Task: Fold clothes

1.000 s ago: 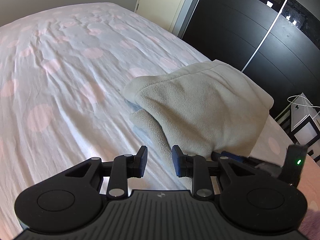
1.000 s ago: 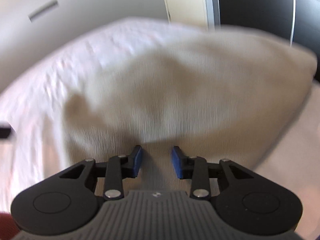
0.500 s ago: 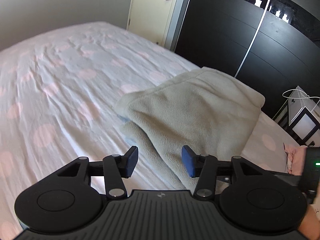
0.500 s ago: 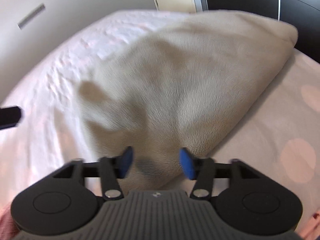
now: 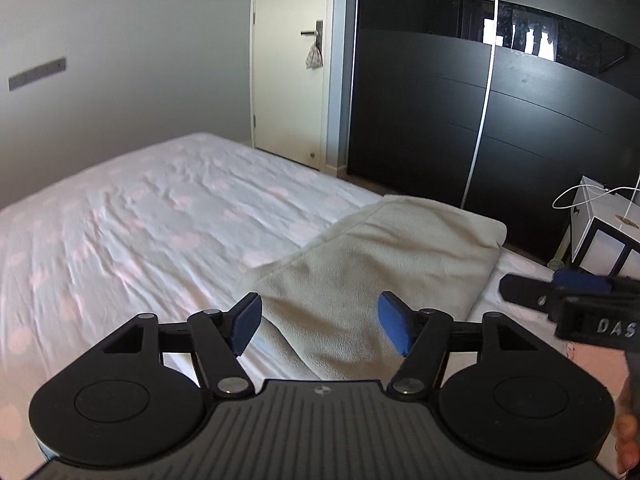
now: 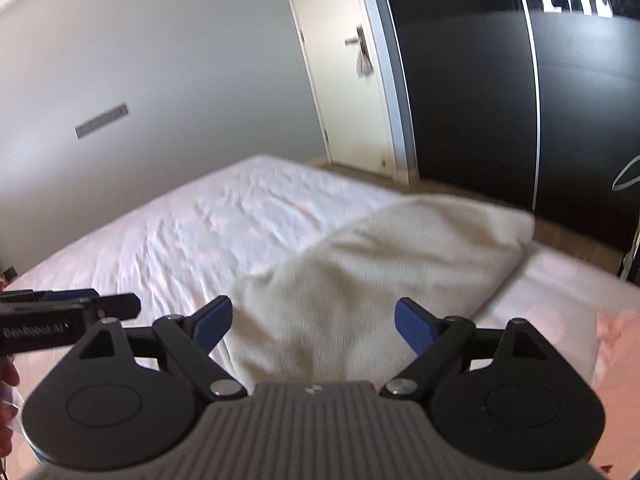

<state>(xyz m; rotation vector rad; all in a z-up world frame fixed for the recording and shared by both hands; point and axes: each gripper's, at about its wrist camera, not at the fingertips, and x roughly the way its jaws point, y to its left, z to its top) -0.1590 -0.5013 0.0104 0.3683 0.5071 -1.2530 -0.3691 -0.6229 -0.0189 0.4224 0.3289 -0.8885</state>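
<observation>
Both tongs are empty right now: the left gripper (image 5: 320, 326) and right gripper (image 6: 313, 326) have just been opening and stand spread wide, with nothing between the pads. Below them the beige fleece (image 5: 384, 264) sits folded near the edge of the bed (image 5: 140, 220). It looks soft, thick and light, probably floppy, so pinching a corner or folded edge seems best.

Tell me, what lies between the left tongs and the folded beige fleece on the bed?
Nothing. In the left wrist view the left tongs, open, hang above the beige fleece on the bed, with only air between them.
</observation>
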